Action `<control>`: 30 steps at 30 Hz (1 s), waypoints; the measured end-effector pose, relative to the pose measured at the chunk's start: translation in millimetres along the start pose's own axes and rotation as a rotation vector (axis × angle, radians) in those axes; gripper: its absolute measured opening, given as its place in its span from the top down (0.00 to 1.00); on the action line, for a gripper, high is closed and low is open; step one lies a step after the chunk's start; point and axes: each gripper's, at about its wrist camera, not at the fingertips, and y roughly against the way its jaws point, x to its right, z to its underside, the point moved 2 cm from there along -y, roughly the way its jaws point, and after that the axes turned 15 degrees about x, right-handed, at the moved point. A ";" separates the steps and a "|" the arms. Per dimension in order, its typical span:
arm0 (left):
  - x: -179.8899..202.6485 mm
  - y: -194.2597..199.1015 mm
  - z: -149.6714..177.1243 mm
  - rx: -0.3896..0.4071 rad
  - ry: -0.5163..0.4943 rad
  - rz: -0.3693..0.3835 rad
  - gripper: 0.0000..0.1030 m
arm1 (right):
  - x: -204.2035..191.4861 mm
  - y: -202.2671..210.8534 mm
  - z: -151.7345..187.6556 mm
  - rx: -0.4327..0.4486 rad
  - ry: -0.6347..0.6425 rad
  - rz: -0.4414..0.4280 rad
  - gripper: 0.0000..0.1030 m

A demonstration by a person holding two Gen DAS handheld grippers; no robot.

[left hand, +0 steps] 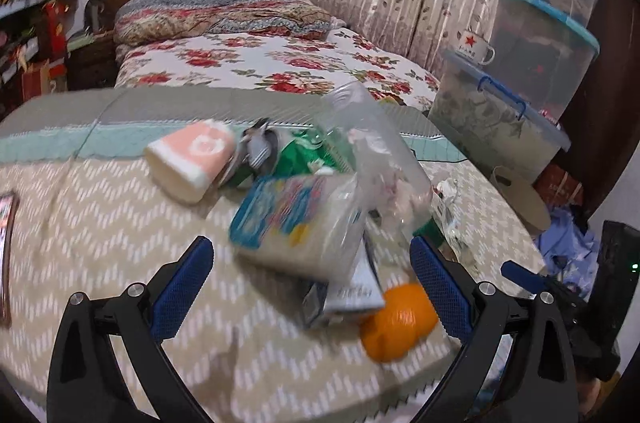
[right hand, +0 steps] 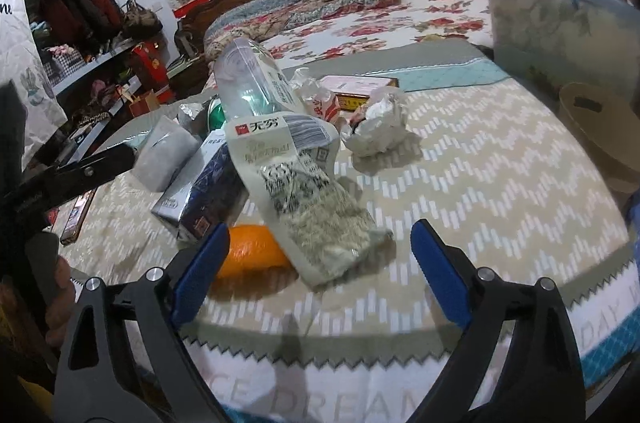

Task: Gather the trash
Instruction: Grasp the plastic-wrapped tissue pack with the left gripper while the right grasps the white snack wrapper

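A heap of trash lies on the zigzag-patterned table cloth (left hand: pixel 120 223). It holds a pink paper cup (left hand: pixel 192 159), a blue-labelled tissue pack (left hand: pixel 296 223), a clear plastic bottle (left hand: pixel 372 151), a dark carton (left hand: pixel 344 299) and an orange (left hand: pixel 400 319). My left gripper (left hand: pixel 312 247) is open just in front of the tissue pack. In the right wrist view a pale snack bag (right hand: pixel 304 191) leans on the bottle (right hand: pixel 248 83), with the carton (right hand: pixel 204 191) and orange (right hand: pixel 252 251) to its left. My right gripper (right hand: pixel 320 229) is open, the bag's lower end between its tips, untouched. Crumpled paper (right hand: pixel 380 127) lies behind.
A flat box (right hand: pixel 360 91) lies at the table's far side. Behind are a flowered bed (left hand: pixel 260 63), stacked plastic storage boxes (left hand: pixel 500 119) with an enamel mug (left hand: pixel 476 47), and a tan bin (right hand: pixel 600 135) at the right. Cluttered shelves (right hand: pixel 100 35) stand at the left.
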 end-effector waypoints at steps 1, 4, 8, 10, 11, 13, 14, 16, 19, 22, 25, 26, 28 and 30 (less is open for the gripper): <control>3.0 -6.8 -1.4 -0.002 -0.016 -0.006 0.10 | -0.9 -5.5 -1.8 0.002 0.012 -0.002 0.12; 8.2 -27.5 -2.0 -0.035 -0.046 -0.019 0.21 | -5.2 -24.4 -3.9 -0.017 0.038 -0.017 0.12; 0.4 -37.3 3.1 -0.071 -0.066 -0.039 0.47 | -1.0 -43.3 -2.7 -0.081 0.007 -0.075 0.38; -9.6 -26.3 -1.1 -0.049 -0.031 -0.019 0.52 | 10.4 -37.7 -6.8 -0.060 -0.034 -0.089 0.42; -15.7 -19.0 -3.7 -0.033 -0.012 -0.012 0.56 | 17.3 -34.4 -7.9 -0.053 -0.060 -0.091 0.44; -30.7 -5.2 -7.2 -0.006 0.036 -0.001 0.62 | 36.5 -25.7 -10.2 -0.039 -0.142 -0.094 0.44; -39.4 -0.3 -7.5 -0.002 0.066 0.003 0.63 | 48.9 -22.1 -10.4 -0.039 -0.198 -0.098 0.44; -54.2 5.4 -7.6 -0.008 0.118 0.007 0.64 | 69.2 -18.0 -8.7 -0.045 -0.291 -0.092 0.44; -76.8 14.8 0.0 -0.025 0.210 0.011 0.64 | 99.4 -14.7 -2.7 -0.058 -0.453 -0.111 0.44; -87.5 16.2 8.6 -0.053 0.217 -0.034 0.66 | 112.8 -9.7 0.2 -0.043 -0.513 -0.094 0.41; -95.5 15.4 18.7 -0.083 0.247 -0.056 0.62 | 120.7 -2.6 0.4 -0.016 -0.516 -0.060 0.39; -96.9 14.8 21.2 -0.091 0.251 -0.062 0.60 | 123.1 -0.7 0.8 -0.011 -0.516 -0.051 0.38; -98.4 16.6 24.9 -0.092 0.251 -0.072 0.46 | 126.1 3.2 2.2 -0.004 -0.513 -0.033 0.36; -97.1 17.3 24.4 -0.082 0.243 -0.079 0.37 | 130.5 2.7 1.7 -0.003 -0.511 -0.025 0.32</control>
